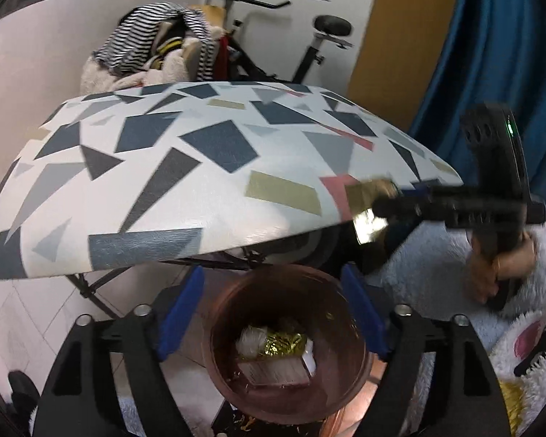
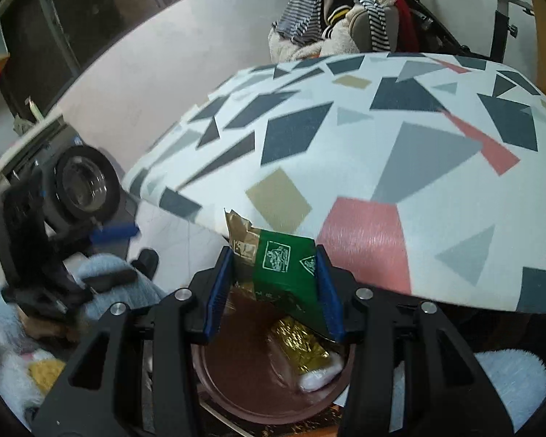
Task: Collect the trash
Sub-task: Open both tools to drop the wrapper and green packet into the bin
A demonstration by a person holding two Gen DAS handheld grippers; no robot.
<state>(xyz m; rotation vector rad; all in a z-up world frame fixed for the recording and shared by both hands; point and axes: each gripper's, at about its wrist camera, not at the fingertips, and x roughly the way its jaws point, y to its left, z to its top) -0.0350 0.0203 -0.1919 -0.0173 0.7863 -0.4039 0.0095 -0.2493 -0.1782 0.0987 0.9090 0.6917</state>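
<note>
Directly above the brown trash bin (image 2: 273, 382), the right gripper (image 2: 275, 291) has its blue pads closed on a green wrapper (image 2: 285, 273), just off the near edge of the patterned table (image 2: 382, 145). The wrapper is printed with white emblems, with a torn gold-brown flap on top. It is judged light, thin and crushable; grip it across the flat faces. The left gripper (image 1: 273, 313) stands wide open, holding nothing, over the bin (image 1: 284, 346), which contains gold foil (image 1: 282, 342) and white scraps.
</note>
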